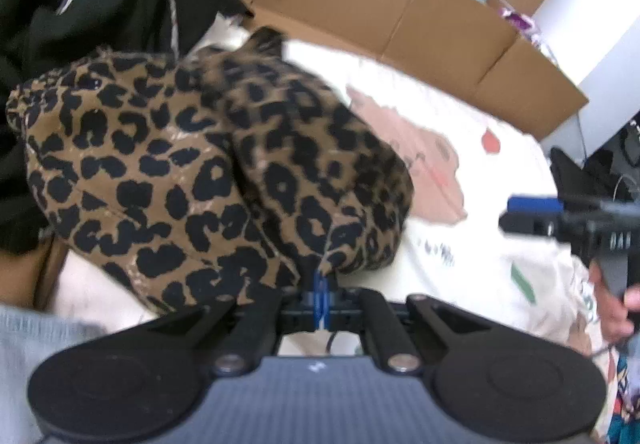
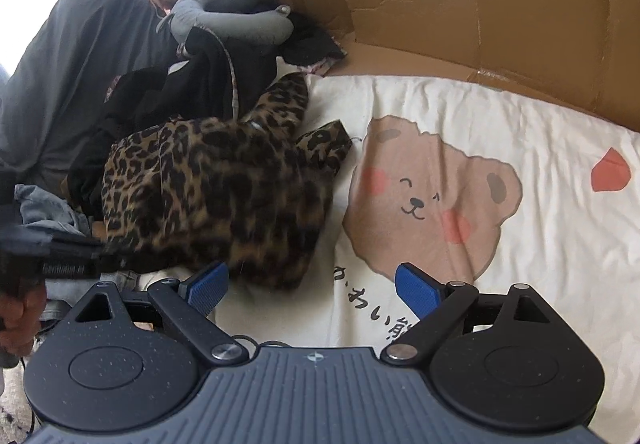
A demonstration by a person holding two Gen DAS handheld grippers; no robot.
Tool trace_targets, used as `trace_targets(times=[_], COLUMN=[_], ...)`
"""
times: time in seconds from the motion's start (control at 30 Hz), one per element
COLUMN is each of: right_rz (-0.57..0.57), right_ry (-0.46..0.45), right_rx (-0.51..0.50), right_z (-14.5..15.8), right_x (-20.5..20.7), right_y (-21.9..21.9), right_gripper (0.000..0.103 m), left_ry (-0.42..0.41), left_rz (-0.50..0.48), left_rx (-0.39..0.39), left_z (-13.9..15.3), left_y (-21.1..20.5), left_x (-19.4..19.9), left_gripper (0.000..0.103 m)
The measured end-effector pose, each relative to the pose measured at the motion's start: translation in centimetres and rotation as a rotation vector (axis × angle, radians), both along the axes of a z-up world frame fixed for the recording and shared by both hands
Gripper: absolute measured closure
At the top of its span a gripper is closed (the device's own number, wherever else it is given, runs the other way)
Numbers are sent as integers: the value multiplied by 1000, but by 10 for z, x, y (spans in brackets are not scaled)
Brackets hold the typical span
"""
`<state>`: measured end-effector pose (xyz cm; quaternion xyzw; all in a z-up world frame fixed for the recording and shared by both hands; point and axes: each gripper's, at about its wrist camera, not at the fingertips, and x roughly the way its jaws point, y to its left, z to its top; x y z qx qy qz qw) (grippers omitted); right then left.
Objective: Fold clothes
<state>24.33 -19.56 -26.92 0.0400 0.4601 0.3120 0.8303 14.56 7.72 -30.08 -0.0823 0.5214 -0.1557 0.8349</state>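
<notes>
Leopard-print garment (image 1: 208,171) is seen bunched in a loose heap on the cream bear-print sheet (image 2: 500,131), at the edge of a pile of dark clothes (image 2: 192,83) and just beside the printed bear face (image 2: 424,195). An edge of the fabric is pinched by the left gripper (image 1: 321,286), whose 2 blue pads are pressed together on a small fold at the near side of the heap. The right gripper (image 2: 316,286) is held spread wide, with nothing between its blue pads (image 2: 416,290), low over the sheet just in front of the heap. The fabric is blurred in both views, so its shape cannot be read, and what kind of garment it is cannot be told. The step in hand is judged to be the pulling of this 1 piece away from the pile so that it can be laid out, with no fold yet made. For the next move, a second edge or corner would need to be taken by the right gripper, well apart from the left grip, so that the cloth can be stretched flat on the bare part of the sheet. Brown cardboard (image 2: 480,11) is stood along the far side of the bed.
</notes>
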Motion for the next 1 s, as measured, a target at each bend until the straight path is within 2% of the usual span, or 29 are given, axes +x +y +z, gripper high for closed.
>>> trace_targets(times=[0.23, 0.63, 1.0], right_rz=[6, 24, 17], right_ry=[13, 50, 48], right_rx=[-9, -28, -33], right_z=[-6, -25, -31], right_x=[-1, -2, 2], right_y=[1, 2, 1], right_gripper=[10, 10, 10], left_ry=[61, 116, 189], left_rz=[-13, 40, 151], left_rx=[64, 151, 206], left_z=[-17, -30, -25], left_y=[18, 51, 97], left_x=[-29, -60, -86], left_gripper=[102, 102, 102])
